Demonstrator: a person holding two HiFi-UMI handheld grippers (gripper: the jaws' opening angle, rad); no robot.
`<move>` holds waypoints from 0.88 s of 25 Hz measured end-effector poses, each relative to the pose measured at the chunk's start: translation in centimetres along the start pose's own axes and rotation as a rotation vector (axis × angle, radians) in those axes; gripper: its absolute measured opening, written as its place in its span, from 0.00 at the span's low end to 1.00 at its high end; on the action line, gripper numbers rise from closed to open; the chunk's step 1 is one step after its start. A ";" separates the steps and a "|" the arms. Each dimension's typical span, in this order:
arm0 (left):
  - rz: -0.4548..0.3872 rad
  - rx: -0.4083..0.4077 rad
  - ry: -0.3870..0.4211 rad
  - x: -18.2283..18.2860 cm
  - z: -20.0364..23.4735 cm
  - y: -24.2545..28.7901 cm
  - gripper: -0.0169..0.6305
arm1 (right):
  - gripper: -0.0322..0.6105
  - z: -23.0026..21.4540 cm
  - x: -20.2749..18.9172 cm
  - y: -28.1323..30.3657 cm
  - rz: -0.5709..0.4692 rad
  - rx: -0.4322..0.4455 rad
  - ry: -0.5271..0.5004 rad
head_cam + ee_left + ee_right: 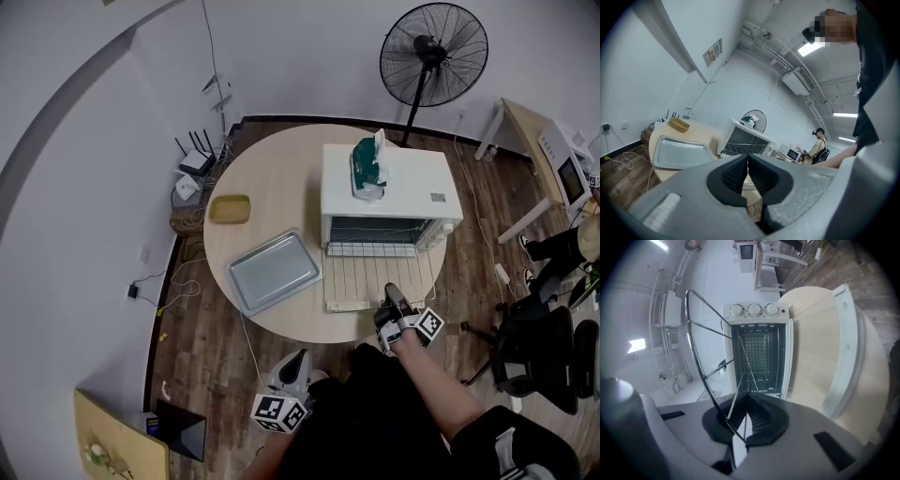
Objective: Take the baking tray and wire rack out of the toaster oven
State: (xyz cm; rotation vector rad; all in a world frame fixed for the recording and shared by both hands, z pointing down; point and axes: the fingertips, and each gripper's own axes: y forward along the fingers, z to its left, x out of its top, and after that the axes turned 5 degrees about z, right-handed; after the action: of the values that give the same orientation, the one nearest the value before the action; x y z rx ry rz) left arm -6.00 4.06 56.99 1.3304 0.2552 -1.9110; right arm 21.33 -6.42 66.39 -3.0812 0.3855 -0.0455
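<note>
The white toaster oven (389, 192) stands on the round table (272, 187), its dark cavity open towards me (757, 352). The wire rack (370, 277) sticks out in front of it, over the table's near side. My right gripper (392, 292) is shut on the rack's near edge, and the rack's wires (701, 357) run out from between the jaws (746, 397). The empty baking tray (274, 272) lies flat on the table left of the oven, also in the left gripper view (677, 152). My left gripper (298, 361) hangs below the table's near edge, shut and empty (747, 168).
A yellow dish (230, 208) sits at the table's left. A green-and-white item (368, 169) lies on the oven's top. A floor fan (433, 52) stands behind the table, routers and cables (192, 169) to its left, a black chair (534, 347) to its right.
</note>
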 end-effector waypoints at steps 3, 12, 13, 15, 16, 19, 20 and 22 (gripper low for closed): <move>-0.006 0.004 -0.005 -0.2 0.1 -0.2 0.05 | 0.05 0.1 -1.5 0.2 0.044 0.004 -0.003; -0.059 0.084 -0.056 -0.1 2.8 -2.8 0.05 | 0.05 -0.2 -7.0 2.0 0.186 -0.016 0.015; -0.070 0.096 -0.063 0.1 3.2 -3.3 0.05 | 0.05 -0.4 -7.6 2.3 0.198 -0.019 0.014; -0.091 0.123 -0.069 0.5 4.1 -4.3 0.05 | 0.05 -0.5 -9.2 3.1 0.231 -0.025 0.012; -0.101 0.136 -0.070 0.7 4.6 -4.9 0.05 | 0.05 -0.6 -10.1 3.5 0.251 -0.028 0.010; -0.129 0.178 -0.074 1.0 5.5 -6.2 0.05 | 0.05 -0.5 -12.6 4.6 0.312 -0.032 0.018; -0.134 0.192 -0.077 0.9 5.8 -6.7 0.05 | 0.05 -0.5 -13.4 4.9 0.327 -0.034 0.027; -0.144 0.225 -0.087 0.7 6.7 -7.9 0.05 | 0.05 -0.9 -15.2 5.6 0.352 -0.045 0.039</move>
State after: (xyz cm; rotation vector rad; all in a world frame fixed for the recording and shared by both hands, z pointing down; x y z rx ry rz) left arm -16.26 5.31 57.21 1.4010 0.0966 -2.1646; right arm 5.21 -8.16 66.74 -3.0076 0.9347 -0.0880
